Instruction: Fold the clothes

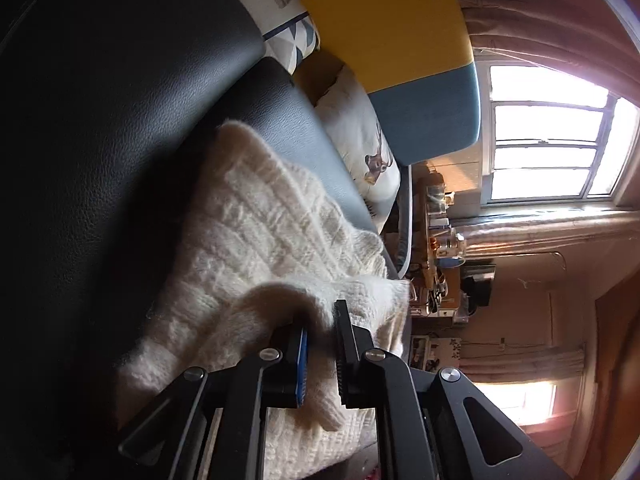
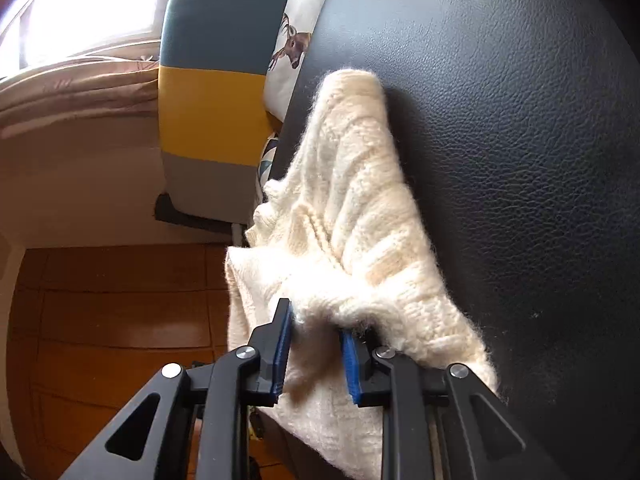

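Note:
A cream knitted sweater [image 1: 260, 232] lies crumpled on a black leather sofa [image 1: 120, 120], seen in both wrist views. My left gripper [image 1: 322, 316] is shut on a thick bunched fold of the sweater, knit filling the gap between its pads. In the right wrist view the sweater [image 2: 360, 208] stretches along the sofa [image 2: 520, 140] and hangs over its edge. My right gripper [image 2: 316, 320] is shut on another bunched fold, fluffy knit wedged between its blue pads. The sweater's underside and far end are hidden.
A yellow, blue and grey upholstered cushion block [image 1: 400, 40] and a white deer-print pillow [image 1: 368, 148] sit at the sofa's end. A cluttered table [image 1: 440, 248] stands by a bright window [image 1: 552, 136] with curtains. Wooden floor [image 2: 120, 312] lies beside the sofa.

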`<act>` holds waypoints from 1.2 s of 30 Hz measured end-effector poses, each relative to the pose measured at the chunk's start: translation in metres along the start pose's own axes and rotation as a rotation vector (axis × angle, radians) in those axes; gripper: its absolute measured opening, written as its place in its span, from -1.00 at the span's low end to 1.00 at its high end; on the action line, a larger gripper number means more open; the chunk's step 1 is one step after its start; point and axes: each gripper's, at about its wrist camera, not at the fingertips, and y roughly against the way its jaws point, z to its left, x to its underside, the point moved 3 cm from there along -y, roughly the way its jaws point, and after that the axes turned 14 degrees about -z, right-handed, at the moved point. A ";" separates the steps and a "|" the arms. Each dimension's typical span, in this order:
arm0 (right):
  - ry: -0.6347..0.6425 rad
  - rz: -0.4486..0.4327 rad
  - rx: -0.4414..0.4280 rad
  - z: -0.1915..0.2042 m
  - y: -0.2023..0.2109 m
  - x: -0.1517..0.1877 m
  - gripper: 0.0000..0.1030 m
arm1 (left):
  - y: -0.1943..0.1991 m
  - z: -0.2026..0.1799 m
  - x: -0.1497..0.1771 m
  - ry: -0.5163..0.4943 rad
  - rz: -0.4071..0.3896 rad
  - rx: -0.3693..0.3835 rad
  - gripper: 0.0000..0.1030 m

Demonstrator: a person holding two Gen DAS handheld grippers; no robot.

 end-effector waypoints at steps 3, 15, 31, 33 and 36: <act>-0.031 0.022 -0.021 0.001 0.001 -0.001 -0.43 | 0.000 0.005 -0.001 0.048 0.022 0.042 -0.77; 0.056 0.143 -0.127 0.033 0.000 0.031 0.47 | 0.000 -0.005 0.015 0.160 0.096 0.147 -0.39; -0.087 -0.135 -0.242 0.044 -0.019 -0.027 0.49 | -0.018 -0.009 -0.013 0.437 -0.011 0.317 0.03; -0.081 -0.142 -0.237 0.043 -0.018 -0.030 0.49 | -0.019 -0.008 -0.022 0.451 -0.039 0.322 0.03; 0.056 -0.112 -0.162 0.054 -0.015 -0.022 0.49 | -0.016 -0.005 -0.035 0.447 -0.072 0.303 0.06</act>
